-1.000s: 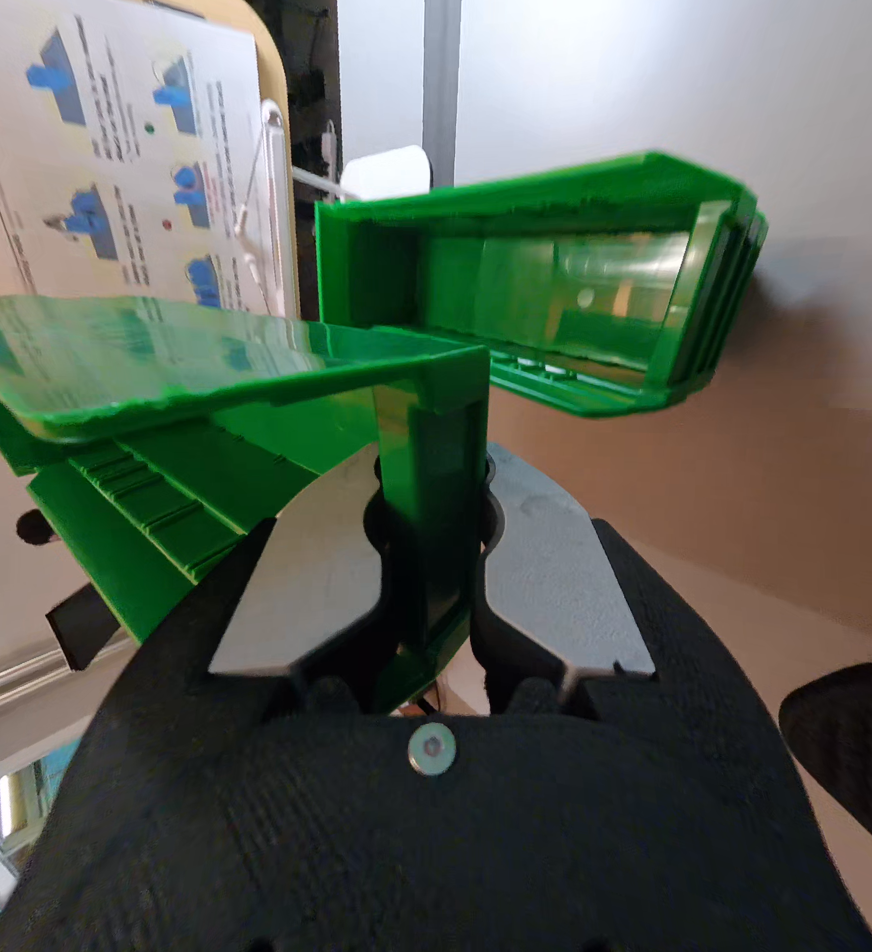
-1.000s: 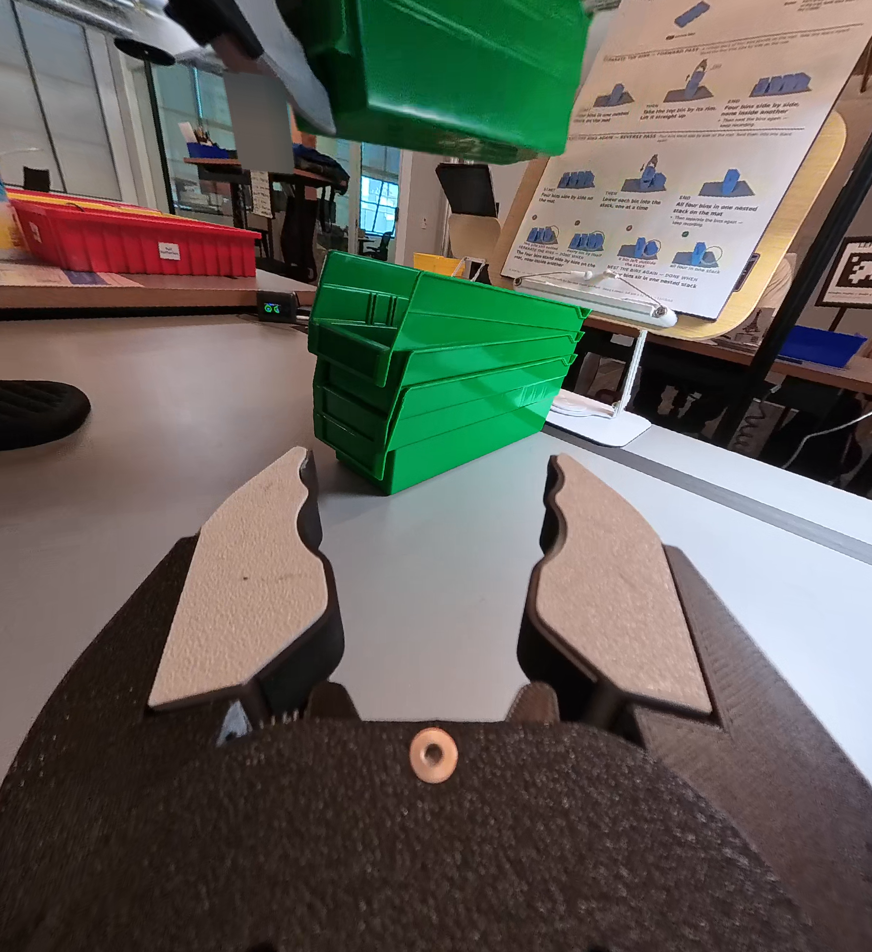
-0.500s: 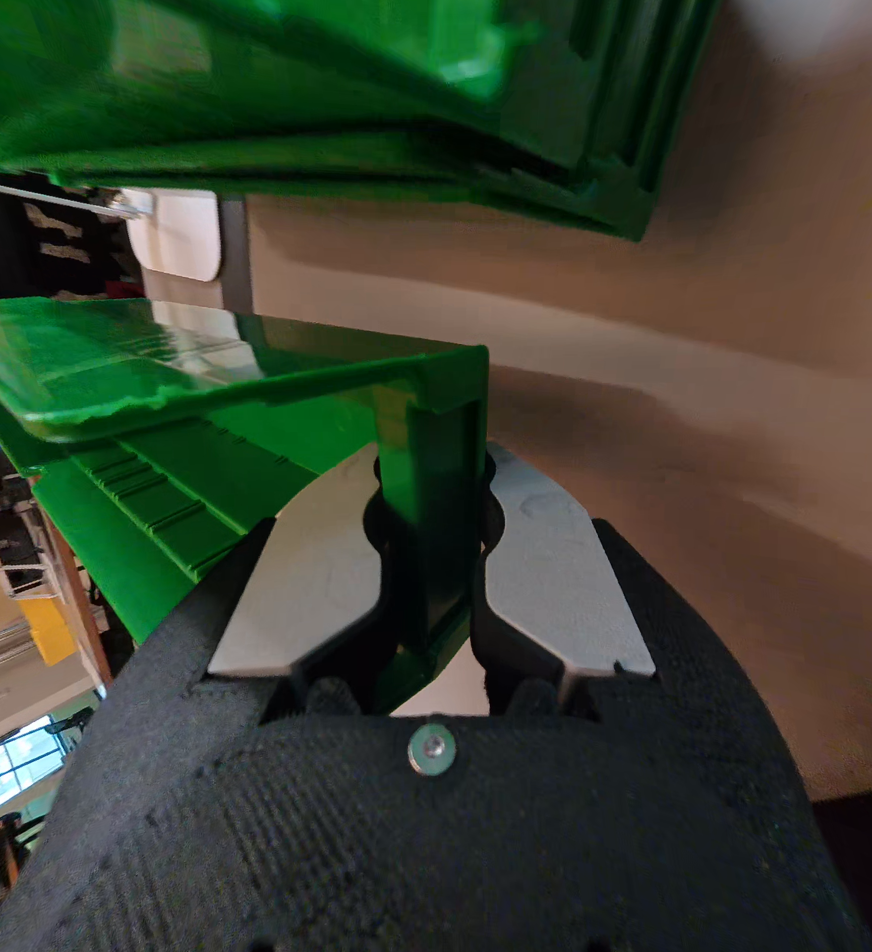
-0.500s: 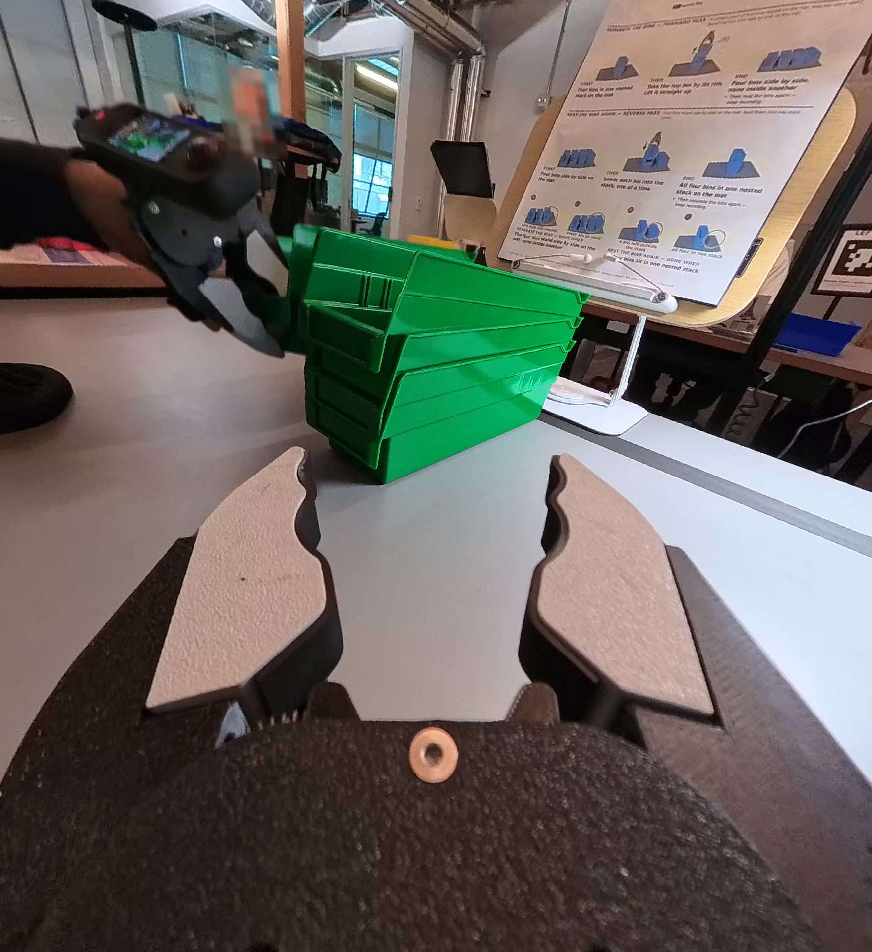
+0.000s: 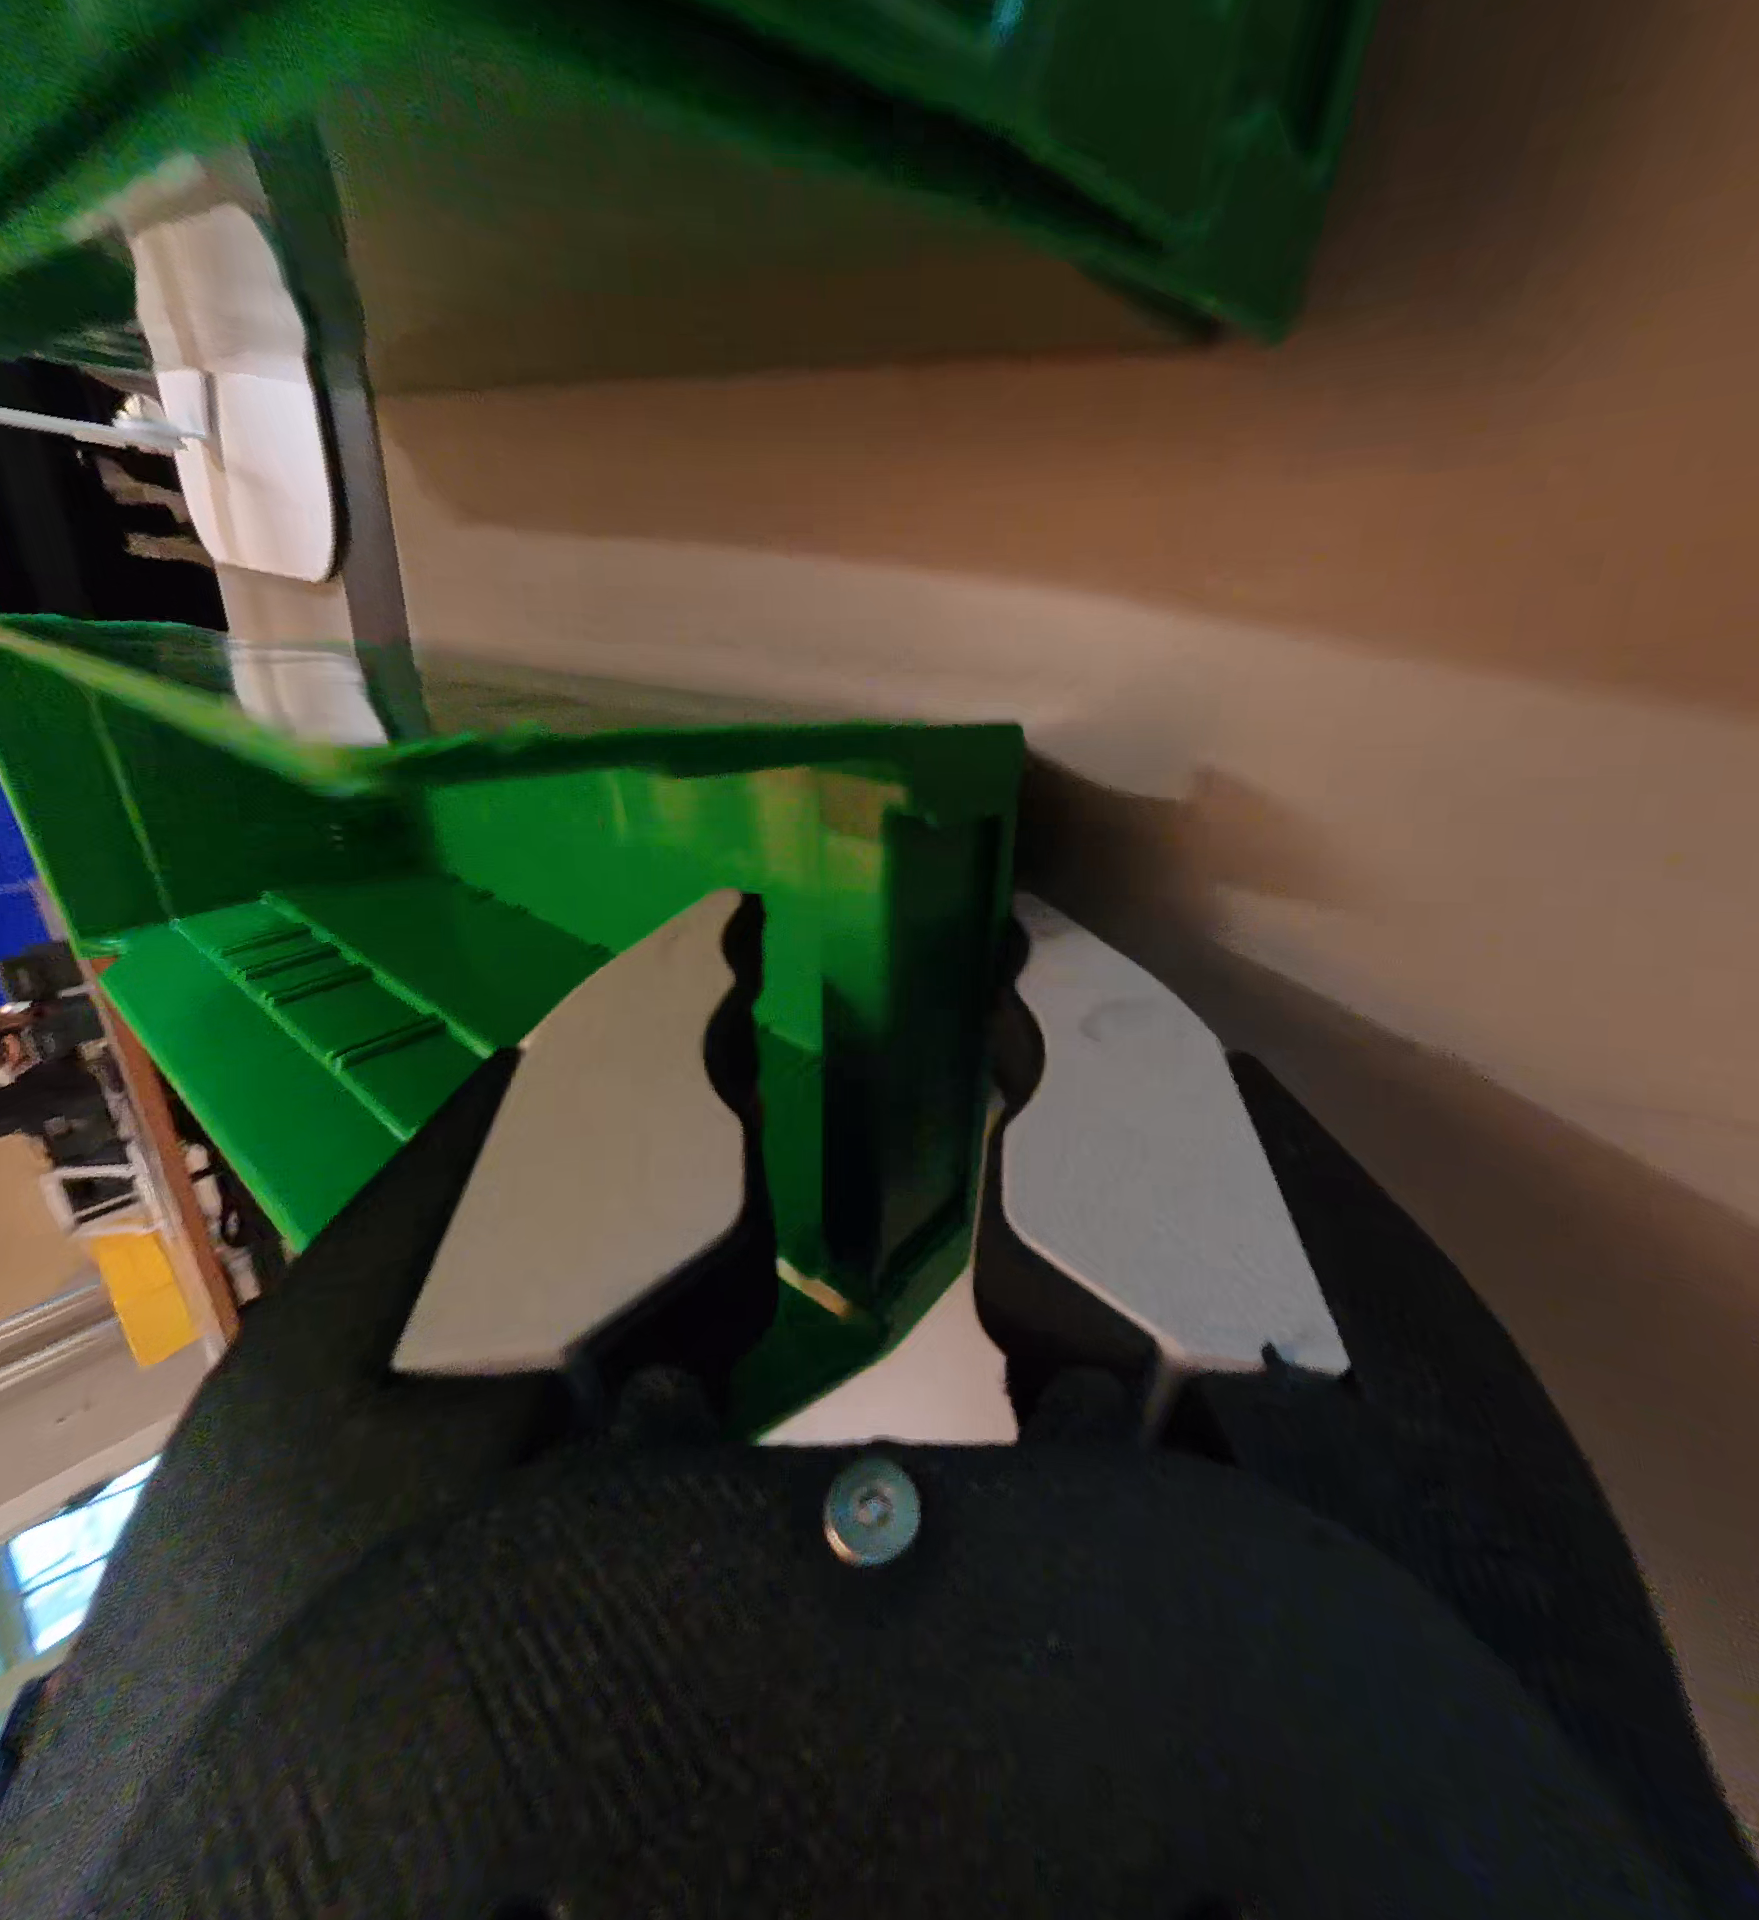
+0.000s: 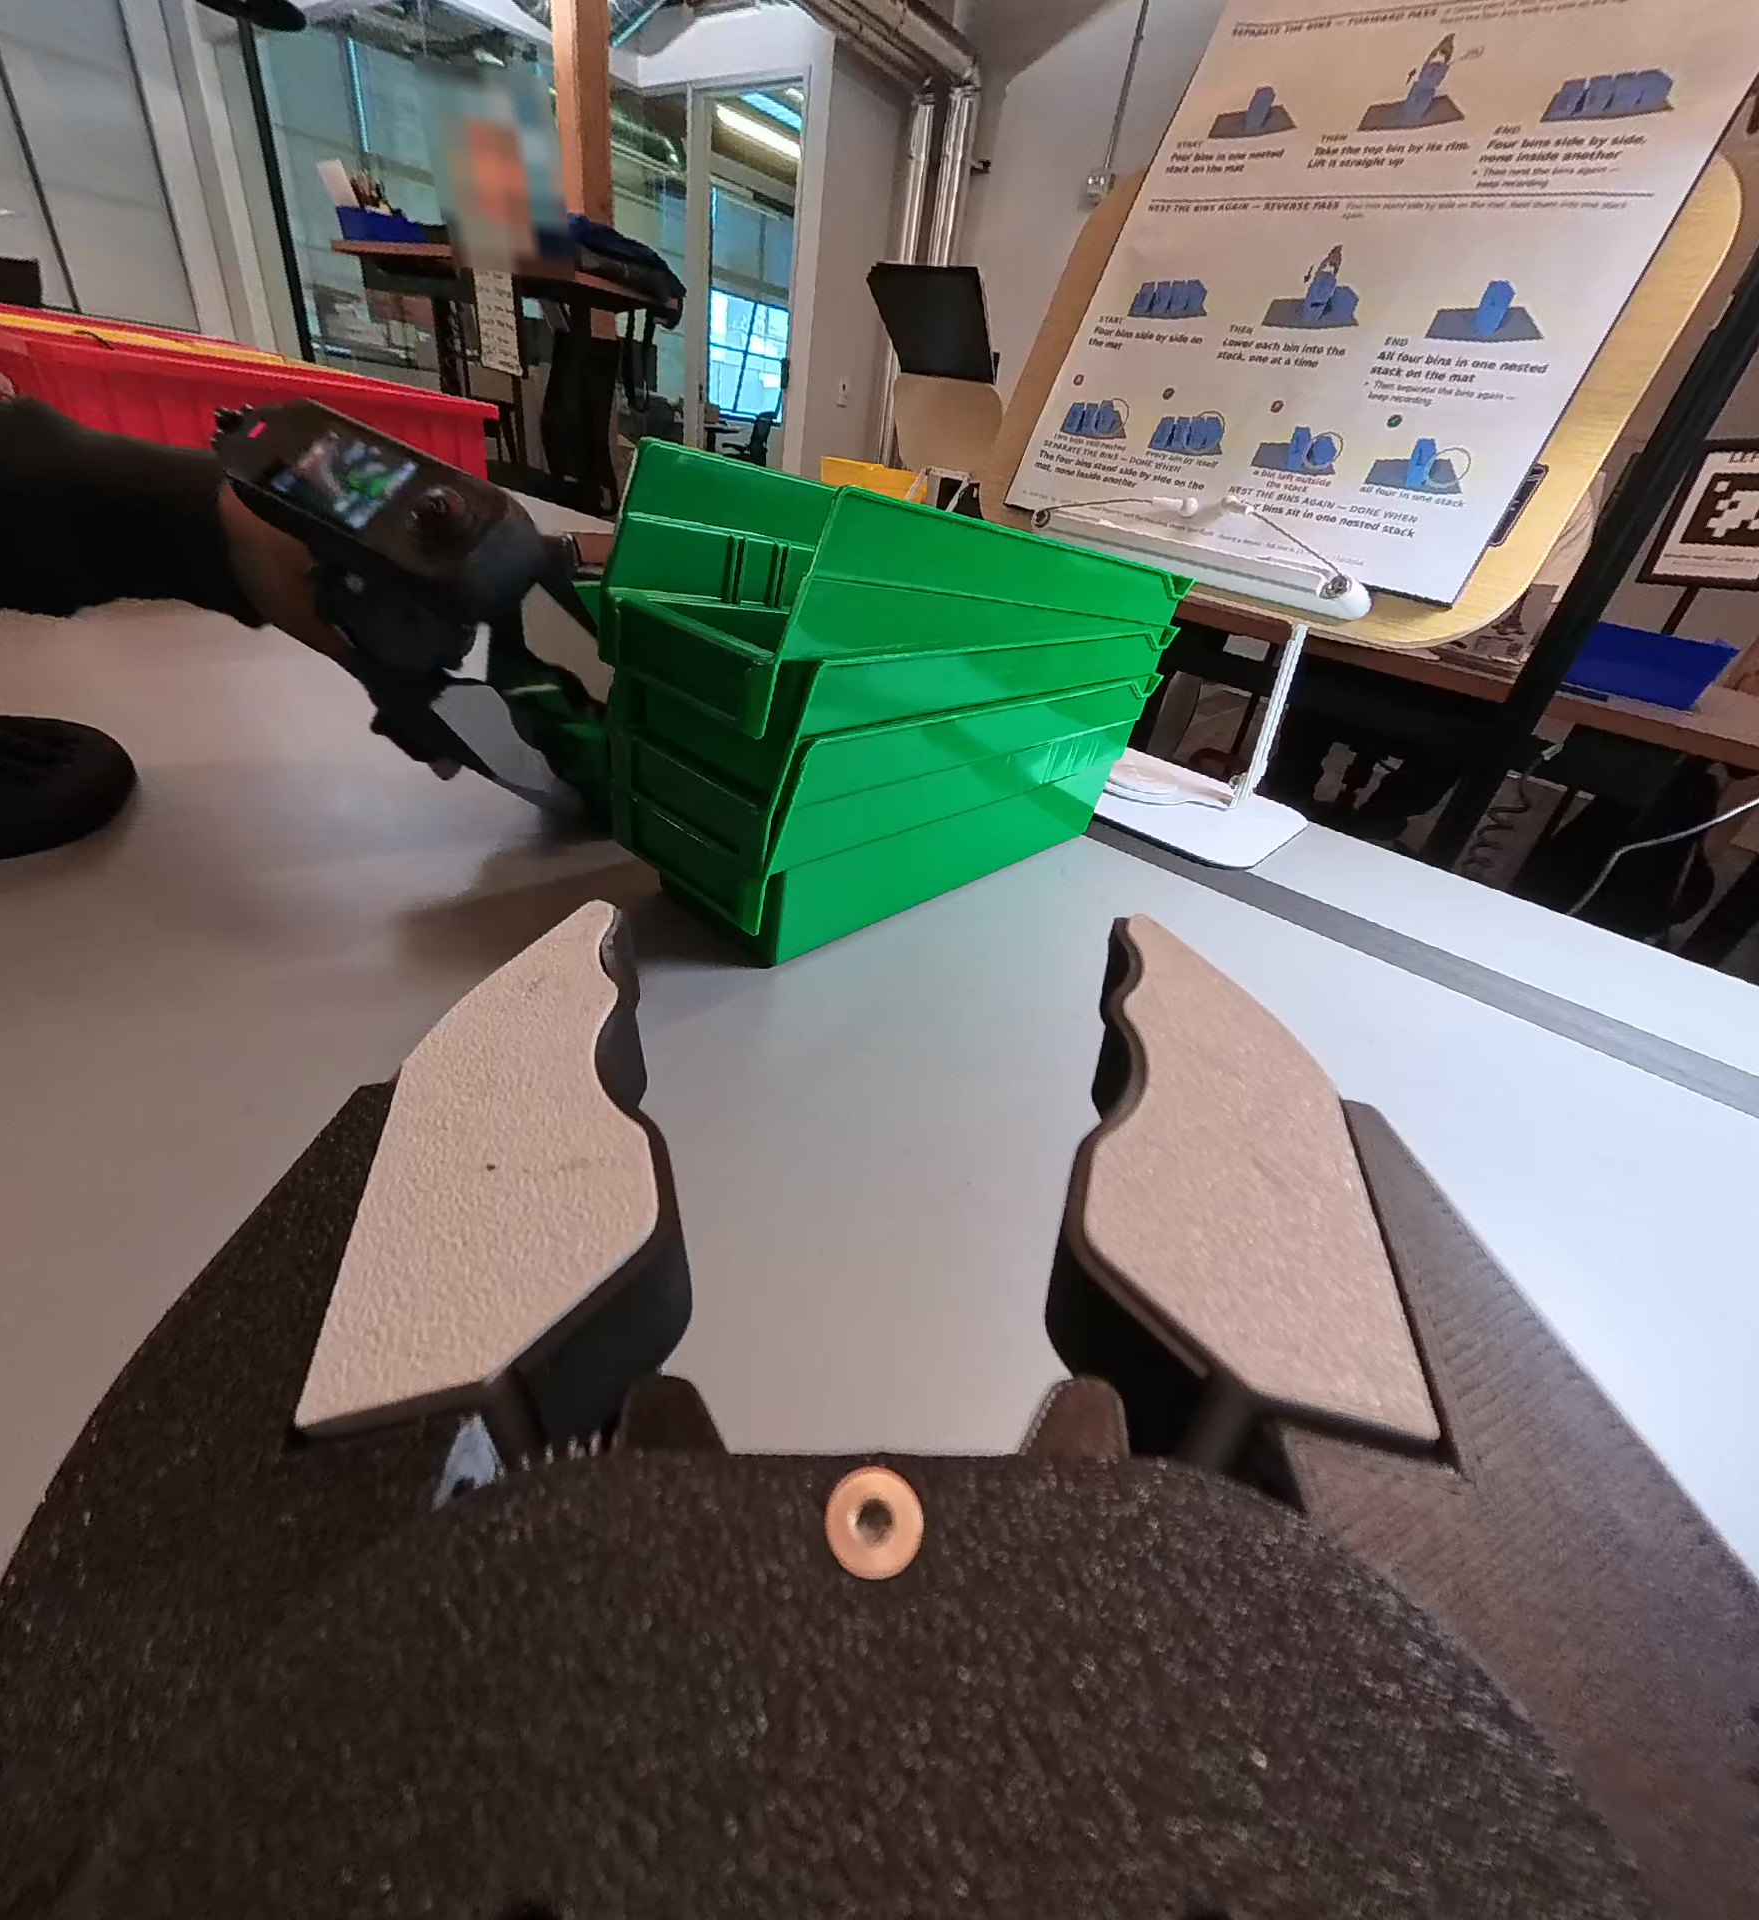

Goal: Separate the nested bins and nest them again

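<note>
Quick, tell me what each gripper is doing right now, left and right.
Left gripper: open, fingers either side of a green bin wall, gap showing beside the left finger.
Right gripper: open, empty, over the table.

In the left wrist view the green bin stack [image 5: 1114,156] is smeared by motion blur and cut off by the top edge. In the right wrist view the tips of the left tongs [image 6: 532,727] are hidden against the stack's [image 6: 885,717] near end, so contact cannot be judged. The instruction board [image 6: 1374,291] is cropped at the top edge.
</note>
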Demonstrator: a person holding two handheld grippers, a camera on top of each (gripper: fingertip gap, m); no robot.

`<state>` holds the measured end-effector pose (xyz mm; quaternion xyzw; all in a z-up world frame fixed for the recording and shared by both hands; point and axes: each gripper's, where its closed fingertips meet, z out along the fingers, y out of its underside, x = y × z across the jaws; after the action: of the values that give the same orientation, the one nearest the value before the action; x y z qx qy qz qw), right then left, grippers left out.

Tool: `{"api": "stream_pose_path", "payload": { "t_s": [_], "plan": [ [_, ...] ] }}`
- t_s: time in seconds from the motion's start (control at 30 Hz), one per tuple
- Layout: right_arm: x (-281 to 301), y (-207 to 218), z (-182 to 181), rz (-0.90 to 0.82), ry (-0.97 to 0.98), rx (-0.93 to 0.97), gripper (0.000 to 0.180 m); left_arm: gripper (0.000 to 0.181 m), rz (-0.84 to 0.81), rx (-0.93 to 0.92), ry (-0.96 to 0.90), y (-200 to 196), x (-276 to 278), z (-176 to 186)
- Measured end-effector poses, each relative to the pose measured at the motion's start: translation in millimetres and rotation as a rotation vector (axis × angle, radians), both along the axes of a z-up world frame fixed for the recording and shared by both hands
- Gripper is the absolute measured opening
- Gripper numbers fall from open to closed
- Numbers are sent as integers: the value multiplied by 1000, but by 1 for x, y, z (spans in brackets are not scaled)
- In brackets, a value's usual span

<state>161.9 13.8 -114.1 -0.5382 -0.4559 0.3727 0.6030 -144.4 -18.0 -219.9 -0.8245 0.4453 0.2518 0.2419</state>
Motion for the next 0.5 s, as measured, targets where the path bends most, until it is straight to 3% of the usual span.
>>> {"api": "stream_pose_path", "payload": {
  "t_s": [0.13, 0.27, 0.4, 0.5],
  "plan": [
    [-2, -2, 0, -1, -16, 24, 85, 54, -31, 105, -211, -10, 30, 27],
    [-15, -8, 4, 12, -78, 85, 85, 55, -30, 277, -579, -28, 61, 64],
    [-42, -21, 14, 58, -241, 200, 80, 52, 43, 414, -1045, -55, 79, 98],
    [-72, -28, 29, 93, -382, 311, 80, 49, 96, 514, -1203, -72, 75, 114]
  ]
}}
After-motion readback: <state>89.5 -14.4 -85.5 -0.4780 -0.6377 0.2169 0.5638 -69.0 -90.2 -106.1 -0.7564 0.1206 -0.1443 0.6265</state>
